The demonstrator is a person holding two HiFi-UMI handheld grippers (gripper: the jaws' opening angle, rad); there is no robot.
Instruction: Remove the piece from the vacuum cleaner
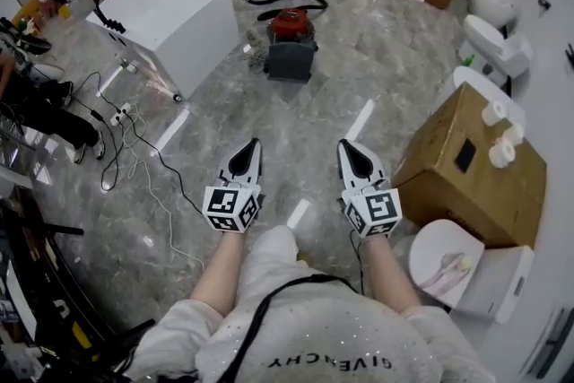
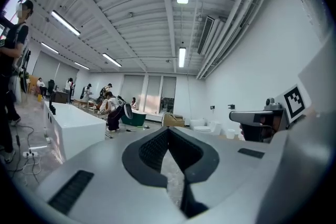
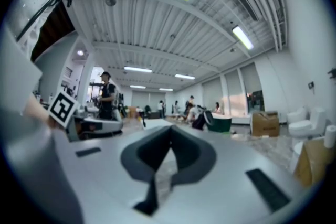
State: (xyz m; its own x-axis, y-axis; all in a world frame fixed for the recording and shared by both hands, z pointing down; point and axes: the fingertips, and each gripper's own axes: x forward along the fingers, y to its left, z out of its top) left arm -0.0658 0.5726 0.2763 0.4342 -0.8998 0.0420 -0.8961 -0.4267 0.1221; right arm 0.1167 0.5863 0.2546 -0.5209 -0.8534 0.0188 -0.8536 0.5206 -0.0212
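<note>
Close under the camera, the white left gripper (image 1: 255, 143) and white right gripper (image 1: 344, 145) both have their jaws pinched together on nothing. Well ahead on the grey marble floor (image 1: 386, 58) stands the red-topped, dark-bodied vacuum cleaner (image 1: 290, 39). Its removable piece is probably the black hose (image 1: 289, 3). Pulling one-handed could tip the canister.

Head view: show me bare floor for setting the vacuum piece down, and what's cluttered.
Bare: the floor between the vacuum cleaner and the cardboard box. Crowded: cables beside the white box at left, toilets along the right wall.
</note>
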